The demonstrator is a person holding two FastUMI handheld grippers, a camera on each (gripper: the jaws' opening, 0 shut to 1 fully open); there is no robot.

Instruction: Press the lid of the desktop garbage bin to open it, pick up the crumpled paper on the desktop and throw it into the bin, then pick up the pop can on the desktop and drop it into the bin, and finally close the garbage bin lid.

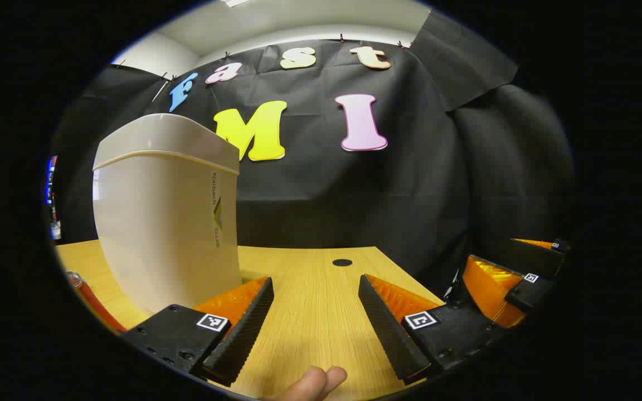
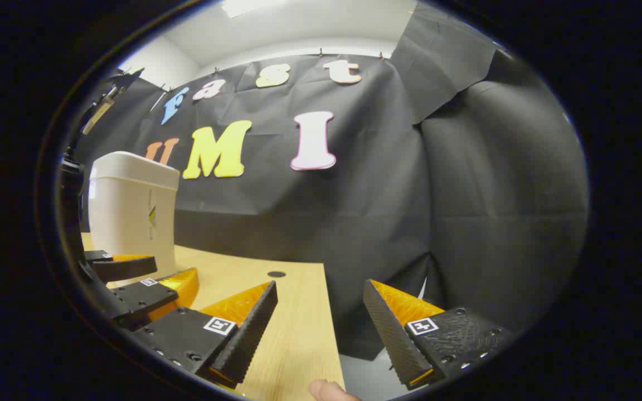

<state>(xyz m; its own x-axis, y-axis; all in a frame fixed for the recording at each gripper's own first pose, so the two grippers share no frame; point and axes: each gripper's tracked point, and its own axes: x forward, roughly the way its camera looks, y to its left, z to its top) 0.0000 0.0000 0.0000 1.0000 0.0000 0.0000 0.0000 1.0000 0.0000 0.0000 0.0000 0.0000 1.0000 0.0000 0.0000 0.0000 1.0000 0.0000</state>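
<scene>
Nearest of all, in the left gripper view, a fingertip pokes in at the bottom edge, just under the left gripper, whose jaws stand wide apart with nothing between them, hovering over the wooden desktop. Off to its right side sits the right gripper, close by at the desk's edge. In the right gripper view, the right gripper is likewise spread and empty, one finger over the desktop and the other out past its edge; a fingertip shows below it. The left gripper appears lower left there, beside the bin.

Just beyond the left gripper's left finger stands the white desktop garbage bin, upright on the wood with its lid down; in the right gripper view the bin rises at the left. A sliver of the red pop can peeks out at the far left edge, beside the bin's base. Farther on, a small dark hole marks the desktop.
</scene>
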